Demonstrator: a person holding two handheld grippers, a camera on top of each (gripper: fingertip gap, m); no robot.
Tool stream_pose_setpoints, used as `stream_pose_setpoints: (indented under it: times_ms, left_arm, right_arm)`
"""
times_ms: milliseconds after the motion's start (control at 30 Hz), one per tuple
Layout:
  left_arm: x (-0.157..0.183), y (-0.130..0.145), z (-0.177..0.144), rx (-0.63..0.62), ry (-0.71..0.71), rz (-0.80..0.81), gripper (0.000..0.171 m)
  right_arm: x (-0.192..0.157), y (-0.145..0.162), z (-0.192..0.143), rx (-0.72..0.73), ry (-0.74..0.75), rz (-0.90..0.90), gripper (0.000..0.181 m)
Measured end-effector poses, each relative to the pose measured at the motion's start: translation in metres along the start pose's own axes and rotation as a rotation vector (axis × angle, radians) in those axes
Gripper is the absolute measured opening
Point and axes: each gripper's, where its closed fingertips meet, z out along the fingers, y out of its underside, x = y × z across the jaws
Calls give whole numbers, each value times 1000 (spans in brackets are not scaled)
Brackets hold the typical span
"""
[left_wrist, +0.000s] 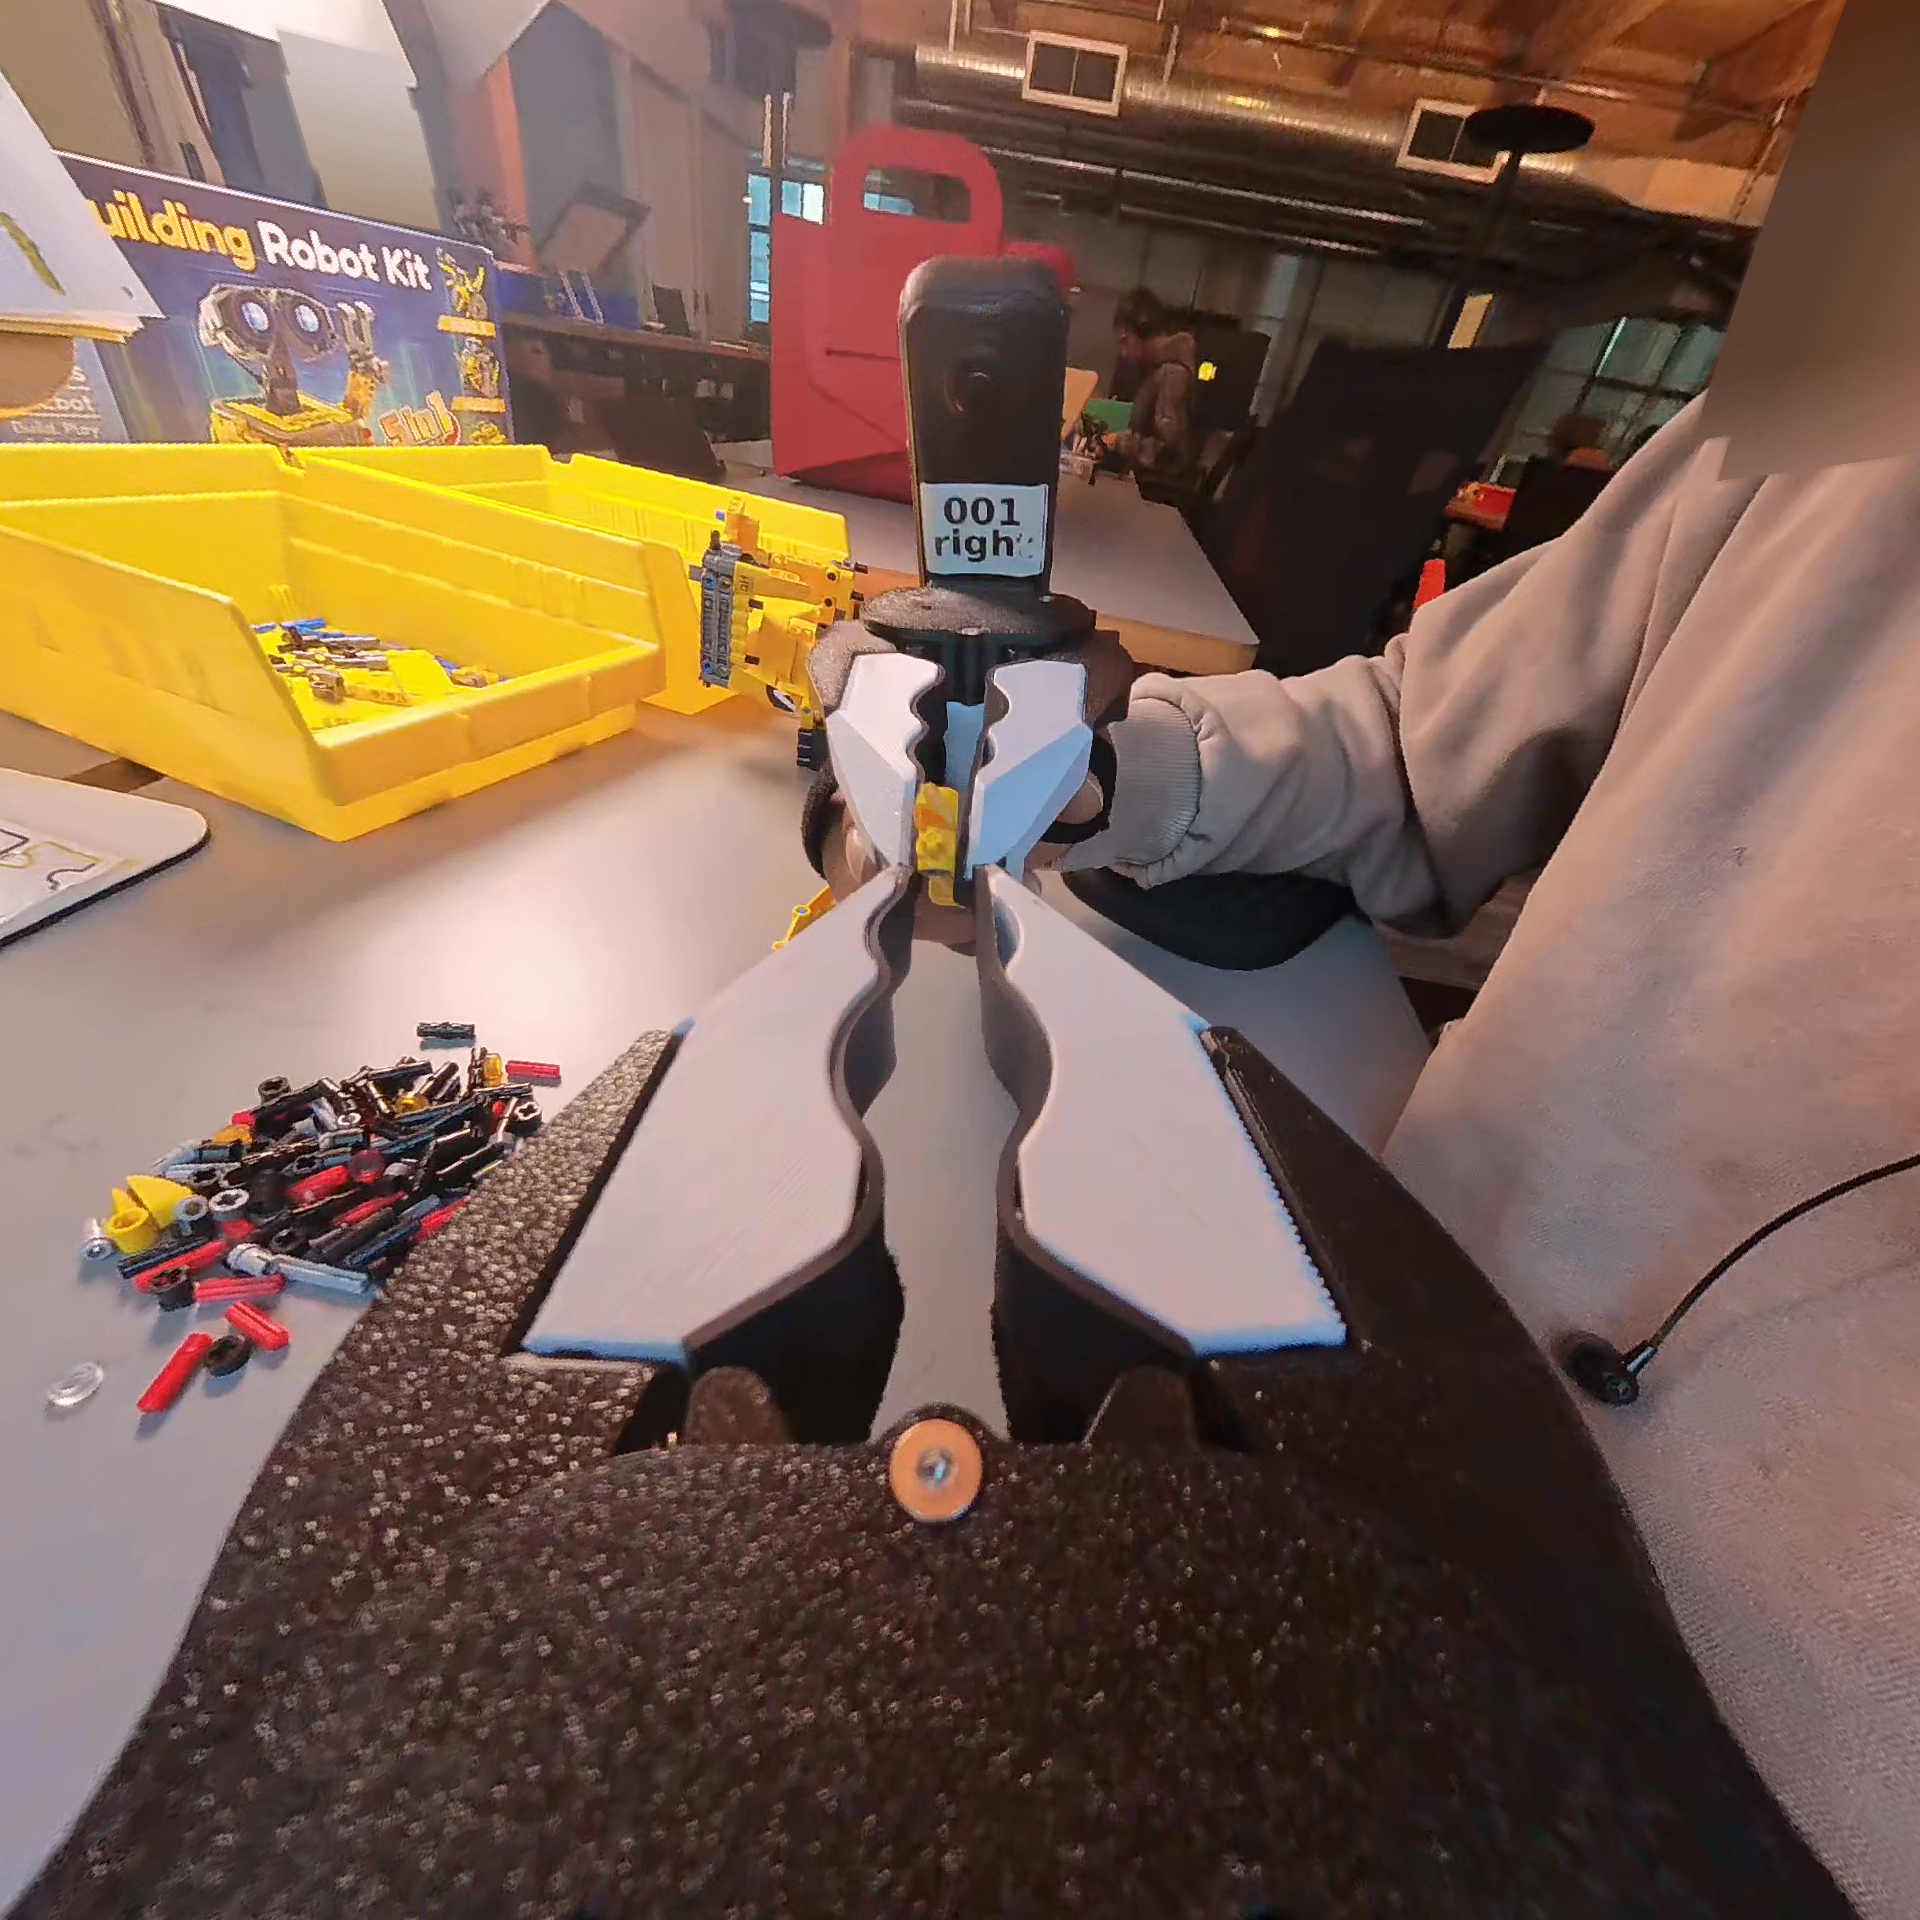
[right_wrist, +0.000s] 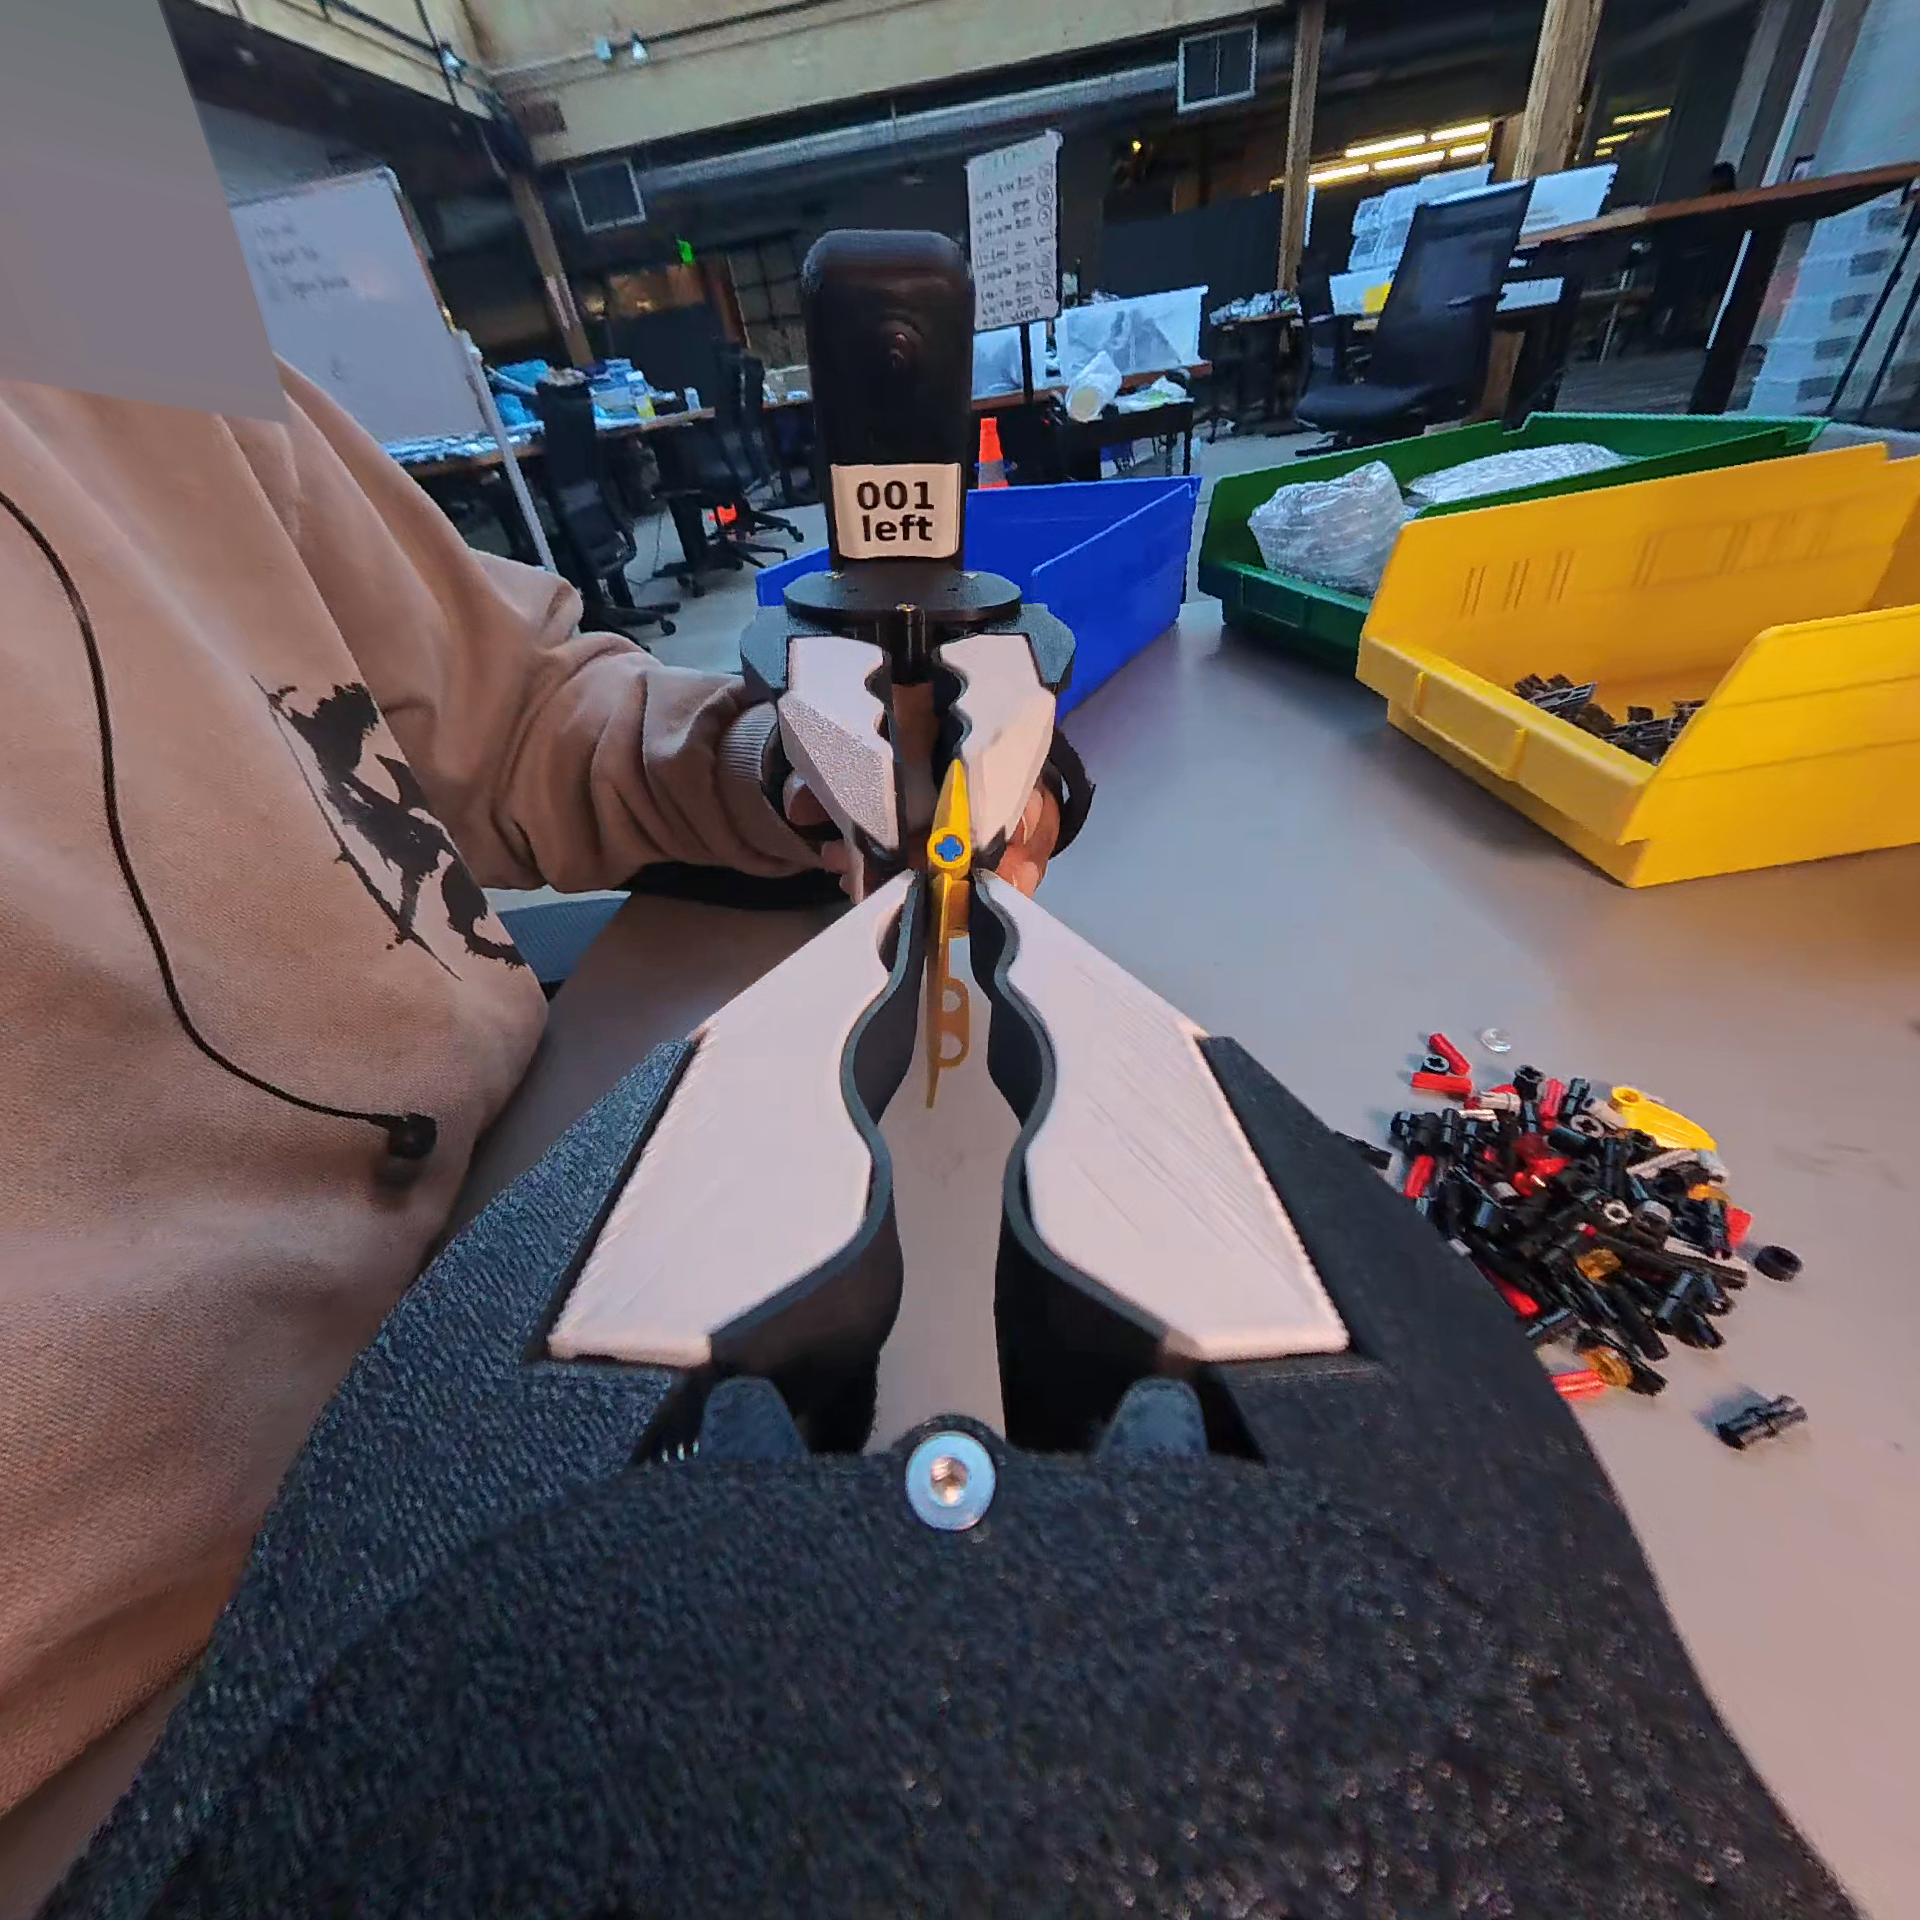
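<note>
Left gripper (left_wrist: 935, 883) and right gripper (right_wrist: 945, 883) tip-to-tip, both clenched on yellow piece (right_wrist: 948, 935)

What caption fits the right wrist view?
Two tools meet tip to tip over the table, pinching a yellow piece; loose parts alongside.

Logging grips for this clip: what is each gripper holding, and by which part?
Right gripper pinches the yellow beam near its blue-pinned end. Left gripper meets that piece at its tip; its own hold cannot be told.
</note>
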Motion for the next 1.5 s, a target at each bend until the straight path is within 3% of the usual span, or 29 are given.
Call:
stream_pose_setpoints:
  times_ms: [467,600,867,1000,1067,1167,1500]
  left_arm:
    - [4,1,-3,-32,35,-1,3]
    - [-1,8,-6,-88,17,8,3]
    - [0,19,-5,-149,26,8,3]
    - [3,8,-5,-68,41,-11,3]
    - [3,3,-6,-35,46,-31,12]
    - [9,-6,-6,14,84,-63,8]
    - [8,-13,-8,48,70,-81,9]
  right_arm:
    - [-6,7,7,-20,-24,7,6]
    - [-3,6,2,-37,-16,2,18]
    - [-2,17,5,-109,12,-67,7]
    - [-4,6,3,-34,-14,-25,7]
    - [-6,-1,1,18,-29,2,7]
    - [-9,-12,0,92,-60,43,7]
    - [-11,-20,4,175,-81,107,6]
